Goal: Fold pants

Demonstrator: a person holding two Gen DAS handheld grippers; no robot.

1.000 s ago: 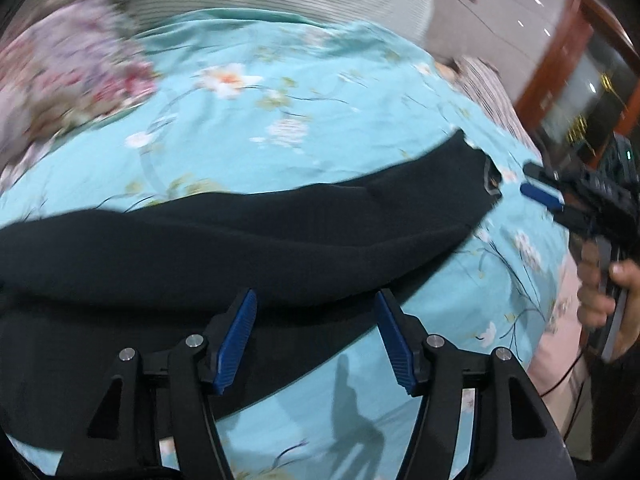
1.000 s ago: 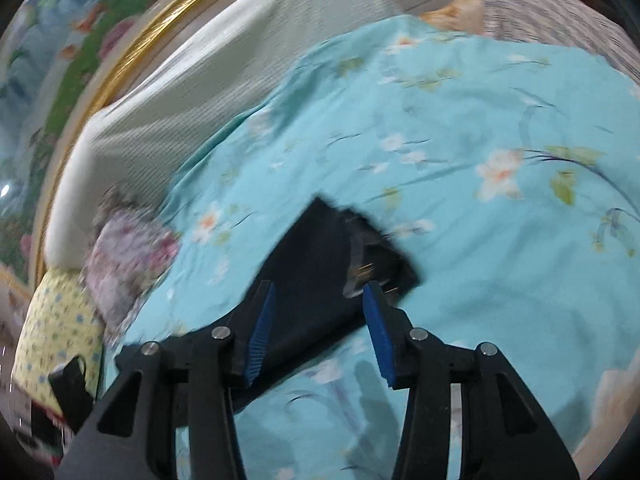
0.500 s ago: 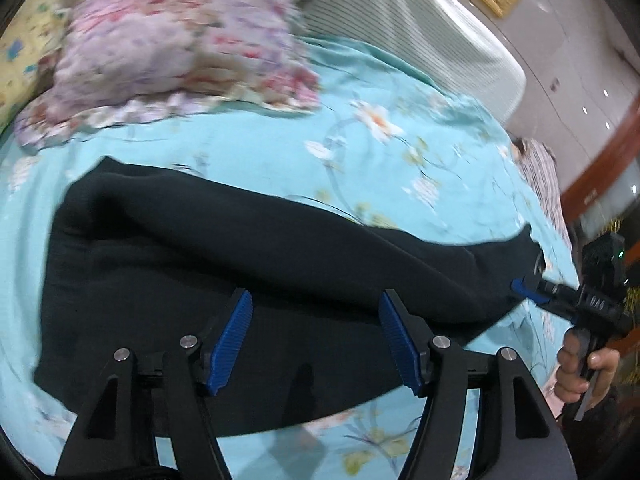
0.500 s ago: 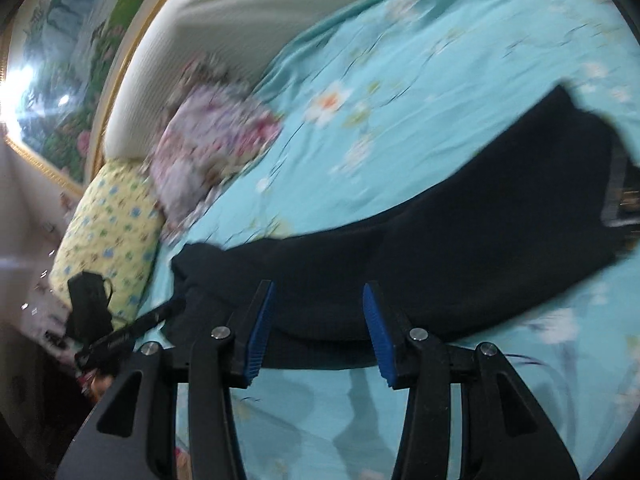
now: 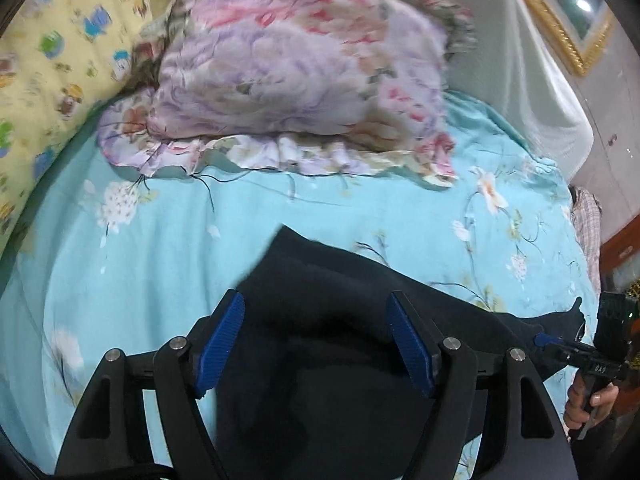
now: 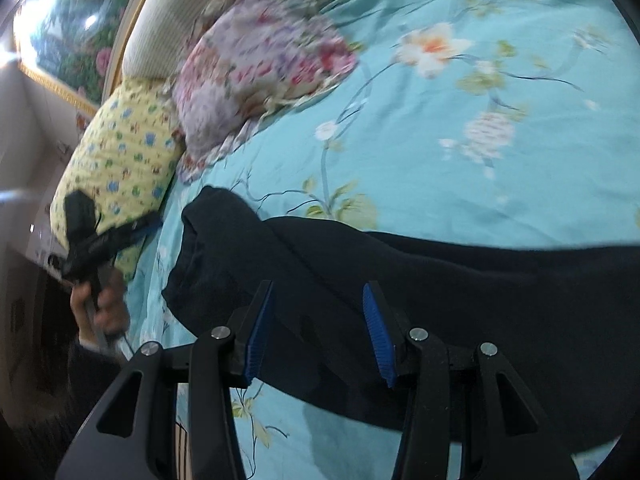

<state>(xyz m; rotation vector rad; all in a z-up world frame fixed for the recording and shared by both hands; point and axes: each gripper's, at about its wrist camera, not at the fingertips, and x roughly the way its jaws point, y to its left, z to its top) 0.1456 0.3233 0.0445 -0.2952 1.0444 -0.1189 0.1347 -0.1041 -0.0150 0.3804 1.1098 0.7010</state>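
Black pants point(image 5: 340, 320) lie stretched flat across a turquoise floral bedsheet point(image 5: 160, 240). My left gripper point(image 5: 316, 340) is open and empty, hovering over one end of the pants. My right gripper point(image 6: 316, 332) is open and empty over the pants point(image 6: 440, 288) near their bunched end. In the left wrist view the right gripper point(image 5: 556, 346) shows at the far right, at the other end of the pants. In the right wrist view the left gripper point(image 6: 136, 228) shows at the left, beside the pants' bunched end.
A pink-and-purple floral pillow point(image 5: 300, 72) and a yellow patterned pillow point(image 5: 52, 60) lie at the head of the bed. A white padded headboard point(image 5: 532, 64) and a gold-framed picture point(image 5: 560, 20) are behind. The bed edge runs along the near side.
Both grippers have swung toward the head of the bed. The left one moved along the pants to their pillow-side end. Both stayed open.
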